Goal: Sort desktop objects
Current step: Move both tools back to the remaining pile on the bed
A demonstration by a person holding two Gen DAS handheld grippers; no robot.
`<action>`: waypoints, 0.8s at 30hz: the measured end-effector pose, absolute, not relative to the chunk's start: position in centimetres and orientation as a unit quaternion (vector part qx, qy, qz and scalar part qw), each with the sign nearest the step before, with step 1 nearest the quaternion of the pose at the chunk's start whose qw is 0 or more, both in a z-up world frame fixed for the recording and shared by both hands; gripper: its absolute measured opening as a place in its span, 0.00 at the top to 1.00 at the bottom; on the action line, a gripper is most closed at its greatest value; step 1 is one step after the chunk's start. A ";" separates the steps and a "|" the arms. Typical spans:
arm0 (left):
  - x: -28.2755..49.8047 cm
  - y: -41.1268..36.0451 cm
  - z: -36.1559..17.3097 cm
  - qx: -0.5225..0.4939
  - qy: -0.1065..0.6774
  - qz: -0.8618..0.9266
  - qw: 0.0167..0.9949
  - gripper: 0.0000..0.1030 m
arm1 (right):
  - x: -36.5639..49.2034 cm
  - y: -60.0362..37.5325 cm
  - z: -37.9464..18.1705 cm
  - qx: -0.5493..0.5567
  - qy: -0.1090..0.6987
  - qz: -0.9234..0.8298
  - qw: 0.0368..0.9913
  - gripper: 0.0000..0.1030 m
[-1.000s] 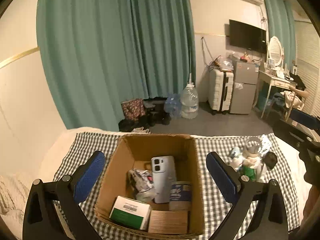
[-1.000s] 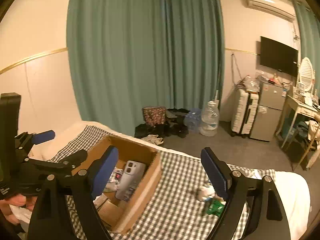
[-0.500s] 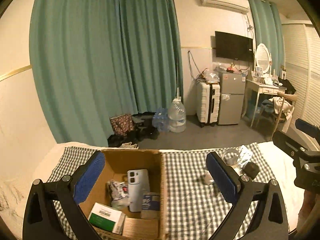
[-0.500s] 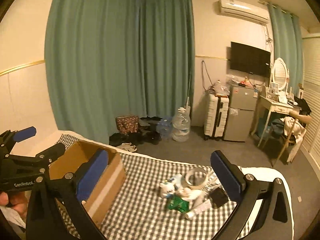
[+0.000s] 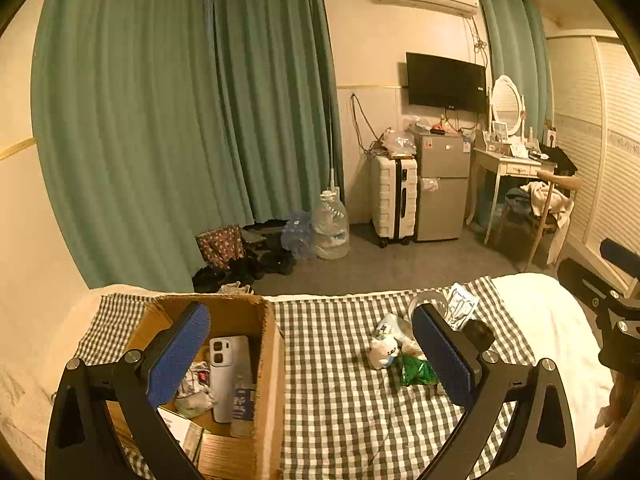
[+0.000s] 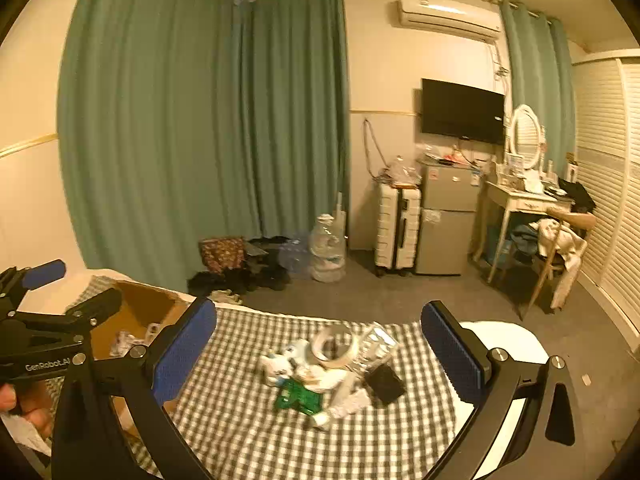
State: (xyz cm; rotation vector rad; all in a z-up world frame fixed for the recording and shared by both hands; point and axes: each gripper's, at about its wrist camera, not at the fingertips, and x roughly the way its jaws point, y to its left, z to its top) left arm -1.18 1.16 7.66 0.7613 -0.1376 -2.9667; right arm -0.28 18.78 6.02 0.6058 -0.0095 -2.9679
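I hold both grippers up over the bed, and neither one has anything in it. My right gripper [image 6: 318, 354] is spread as wide as it goes, with only air between its blue pads. I think I keep it wide so it can fit around the next thing. My left gripper [image 5: 310, 354] is wide apart too, and nothing is in it.

The cardboard box [image 5: 270, 344] sits near the left edge of the checked cloth [image 5: 332, 400]. A grey phone [image 5: 228, 372] and some small packs already lie inside it, so part of the sorting looks done.

The pile still to sort lies near the right edge of the cloth, well apart from the box. In it I see a roll of tape [image 6: 334, 344], a green packet [image 6: 300, 398], a small white toy [image 6: 276, 364] and a little black box [image 6: 386, 384]. They touch each other, so picking just one may be tricky.
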 end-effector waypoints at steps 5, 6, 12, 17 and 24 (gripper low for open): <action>-2.7 2.0 6.0 0.269 -0.040 -0.962 0.031 0.00 | -1.3 19.9 4.4 0.234 -0.010 -0.970 0.057 0.00; -3.1 2.2 5.7 0.273 -0.036 -0.961 0.026 0.00 | -1.5 19.9 4.0 0.241 -0.003 -0.969 0.059 0.00; -5.4 3.5 3.4 0.293 -0.042 -0.955 0.026 0.00 | -3.1 20.5 1.4 0.274 -0.013 -0.959 0.064 0.00; -7.3 4.4 1.4 0.306 -0.054 -0.950 0.030 0.00 | -4.8 21.4 -0.9 0.306 -0.022 -0.950 0.054 0.00; -9.7 4.5 -1.3 0.325 -0.057 -0.944 0.025 0.00 | -7.0 21.8 -4.5 0.348 -0.048 -0.935 0.055 0.00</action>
